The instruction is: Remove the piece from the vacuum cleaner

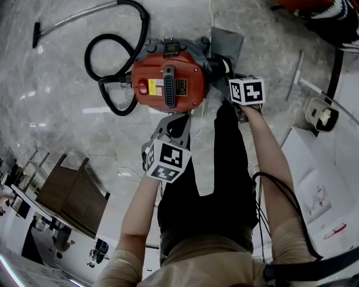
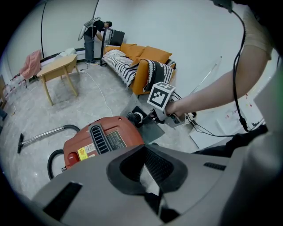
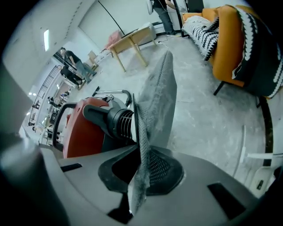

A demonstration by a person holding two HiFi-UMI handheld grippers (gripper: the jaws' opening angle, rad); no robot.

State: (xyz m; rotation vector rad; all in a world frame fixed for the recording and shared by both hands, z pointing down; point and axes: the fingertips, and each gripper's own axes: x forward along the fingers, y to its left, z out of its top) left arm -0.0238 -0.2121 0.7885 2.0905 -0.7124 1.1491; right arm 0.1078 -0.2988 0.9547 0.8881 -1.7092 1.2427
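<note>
A red vacuum cleaner [image 1: 168,81] lies on the marble floor, its black hose [image 1: 112,61] looping off to the left. A grey fabric bag [image 1: 227,42] hangs off its right end by the black ribbed outlet [image 3: 117,123]. My right gripper [image 1: 229,70] is at that end, shut on the bag's edge; in the right gripper view the fabric [image 3: 154,101] runs straight down between the pads of the gripper [image 3: 140,150]. My left gripper [image 1: 173,117] hovers just in front of the red body [image 2: 99,141]. In the left gripper view, the left gripper [image 2: 146,152] has its jaws together and empty.
An orange sofa with a striped throw [image 2: 141,62] and a wooden table [image 2: 57,68] stand farther off, and a person [image 2: 90,35] stands at the far wall. White sheets [image 1: 317,185] lie on the floor at the right. The metal wand [image 1: 73,17] lies at the upper left.
</note>
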